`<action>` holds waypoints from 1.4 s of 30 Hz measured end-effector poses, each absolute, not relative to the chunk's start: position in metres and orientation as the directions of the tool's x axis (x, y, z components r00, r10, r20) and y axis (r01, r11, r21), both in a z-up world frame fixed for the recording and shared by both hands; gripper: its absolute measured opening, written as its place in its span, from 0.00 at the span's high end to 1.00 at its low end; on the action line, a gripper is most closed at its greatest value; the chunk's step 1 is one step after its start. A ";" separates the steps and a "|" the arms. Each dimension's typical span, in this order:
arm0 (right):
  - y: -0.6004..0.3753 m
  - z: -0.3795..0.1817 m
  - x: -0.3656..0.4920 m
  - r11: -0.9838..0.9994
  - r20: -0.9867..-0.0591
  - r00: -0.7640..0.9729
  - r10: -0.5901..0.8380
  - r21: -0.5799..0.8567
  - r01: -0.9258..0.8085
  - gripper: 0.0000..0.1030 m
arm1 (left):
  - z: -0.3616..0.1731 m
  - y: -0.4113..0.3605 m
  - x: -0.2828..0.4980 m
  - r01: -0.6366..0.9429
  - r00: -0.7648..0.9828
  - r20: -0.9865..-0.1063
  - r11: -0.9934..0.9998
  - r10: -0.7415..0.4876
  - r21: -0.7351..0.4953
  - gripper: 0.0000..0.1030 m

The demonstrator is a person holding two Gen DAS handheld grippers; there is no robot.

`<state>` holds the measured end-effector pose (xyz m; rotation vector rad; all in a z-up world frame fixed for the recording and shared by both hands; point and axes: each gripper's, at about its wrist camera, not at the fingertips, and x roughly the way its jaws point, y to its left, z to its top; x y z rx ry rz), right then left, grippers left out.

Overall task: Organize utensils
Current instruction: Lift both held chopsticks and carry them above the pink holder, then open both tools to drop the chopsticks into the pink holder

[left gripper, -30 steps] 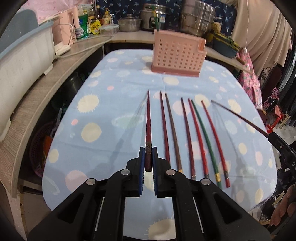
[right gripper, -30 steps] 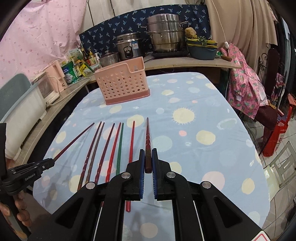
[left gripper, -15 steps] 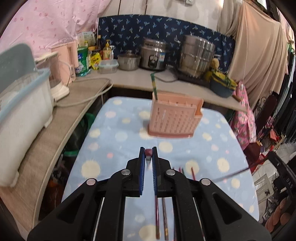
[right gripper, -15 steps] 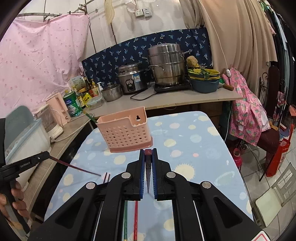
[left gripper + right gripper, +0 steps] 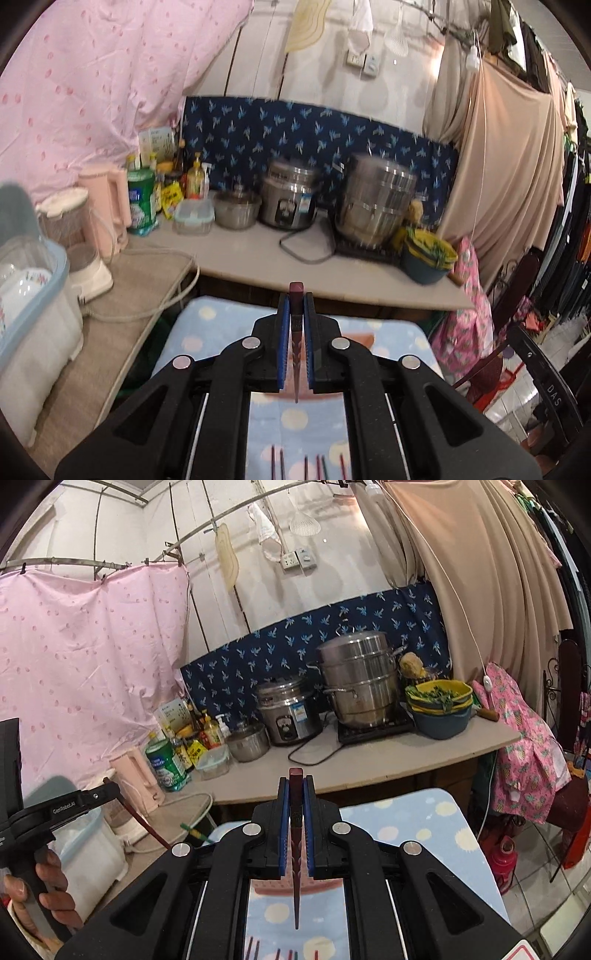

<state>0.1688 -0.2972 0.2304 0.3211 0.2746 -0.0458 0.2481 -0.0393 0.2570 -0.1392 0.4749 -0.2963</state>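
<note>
My left gripper (image 5: 296, 306) is shut on a dark red chopstick (image 5: 296, 291) that hangs tip-down between the fingers. My right gripper (image 5: 296, 790) is shut on another dark red chopstick (image 5: 296, 775), also tip-down. Both are raised high over the table. The pink basket (image 5: 295, 884) shows only as a strip under the fingers; in the left wrist view the pink basket (image 5: 360, 338) peeks past the gripper. Several chopsticks (image 5: 310, 467) lie on the cloth below. A green chopstick (image 5: 194, 832) sticks up at the basket's left. The left gripper (image 5: 110, 792) with its chopstick shows in the right view.
A blue spotted cloth covers the table (image 5: 424, 834). The counter behind holds a rice cooker (image 5: 288, 203), a steel steamer pot (image 5: 376, 203), bowls (image 5: 439, 709), bottles (image 5: 144, 199) and a pink kettle (image 5: 107, 210). A lidded plastic bin (image 5: 29, 295) stands left. Clothes hang at right.
Both grippers have lifted their chopsticks off the table and tilted up, so the chopsticks now hang tip-down. The views have swung from the table to the counter and wall.
</note>
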 end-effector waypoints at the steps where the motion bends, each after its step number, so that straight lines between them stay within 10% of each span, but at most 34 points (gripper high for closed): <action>1: -0.297 0.237 0.178 0.948 -0.261 0.965 0.000 0.308 0.083 0.93 | 0.263 -0.041 0.255 0.245 0.857 -0.413 0.949 -0.309 -0.200 0.93; 8: -0.296 0.266 0.249 0.942 -0.215 0.977 0.014 0.331 0.059 0.93 | 0.279 -0.052 0.305 0.219 0.887 -0.364 0.952 -0.286 -0.215 0.93; 29: -0.288 0.142 0.330 0.944 -0.472 0.881 0.028 0.303 0.133 0.90 | 0.183 -0.074 0.362 0.199 0.813 -0.528 0.969 -0.247 -0.147 0.93; 34: -0.291 0.149 0.311 0.938 -0.447 0.894 0.022 0.319 0.136 0.70 | 0.182 -0.080 0.347 0.198 0.823 -0.520 0.974 -0.227 -0.111 0.62; 42: -0.283 0.163 0.257 0.950 -0.422 0.906 0.020 0.291 0.114 0.65 | 0.189 -0.083 0.304 0.205 0.834 -0.509 0.976 -0.212 -0.071 0.55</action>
